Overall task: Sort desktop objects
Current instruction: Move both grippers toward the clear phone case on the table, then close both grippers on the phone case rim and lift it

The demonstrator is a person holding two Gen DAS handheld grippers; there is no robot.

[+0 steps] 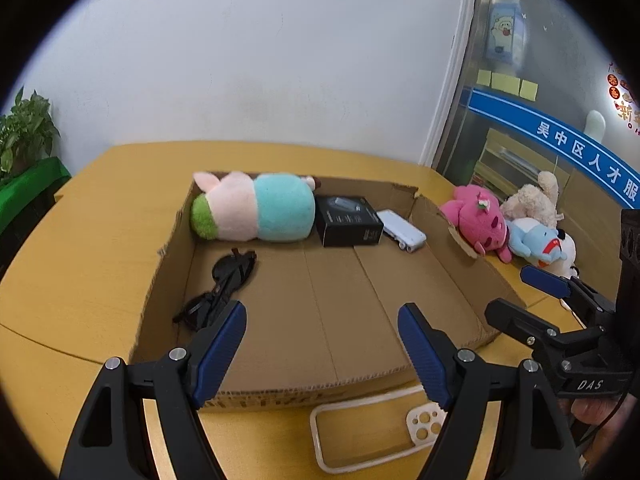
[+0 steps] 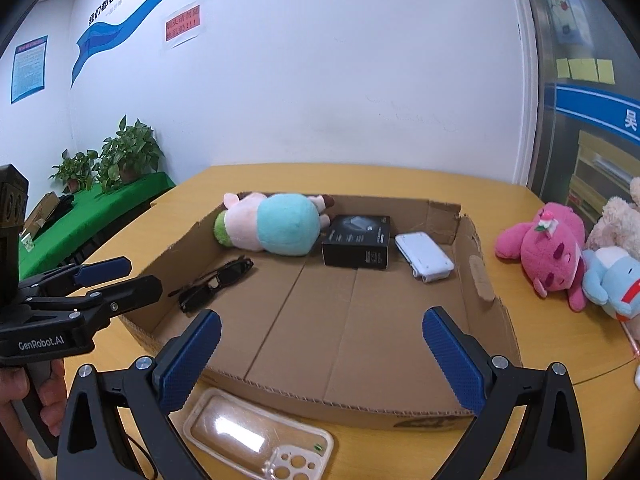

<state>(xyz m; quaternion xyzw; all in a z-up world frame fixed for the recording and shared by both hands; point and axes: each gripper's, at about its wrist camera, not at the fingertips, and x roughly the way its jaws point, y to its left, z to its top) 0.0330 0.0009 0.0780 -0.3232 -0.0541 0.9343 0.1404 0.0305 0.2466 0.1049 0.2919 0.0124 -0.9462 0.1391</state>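
Note:
A shallow cardboard box (image 1: 456, 280) (image 2: 484, 280) lies on the yellow table. Inside it are a pink, teal and green plush (image 1: 256, 208) (image 2: 276, 228), a black box (image 1: 347, 220) (image 2: 357, 246), a white device (image 1: 401, 234) (image 2: 425, 260) and black sunglasses (image 1: 224, 284) (image 2: 216, 280). A clear phone case (image 1: 372, 436) (image 2: 256, 440) lies in front of the box. My left gripper (image 1: 322, 352) is open and empty above the box's near edge. My right gripper (image 2: 322, 360) is open and empty, also over the near edge.
A pink plush (image 1: 478, 222) (image 2: 548, 248), a blue plush (image 1: 536, 242) (image 2: 612, 280) and a beige plush (image 1: 534, 200) lie on the table right of the box. Potted plants (image 2: 120, 156) on a green-covered table stand far left. A white wall is behind.

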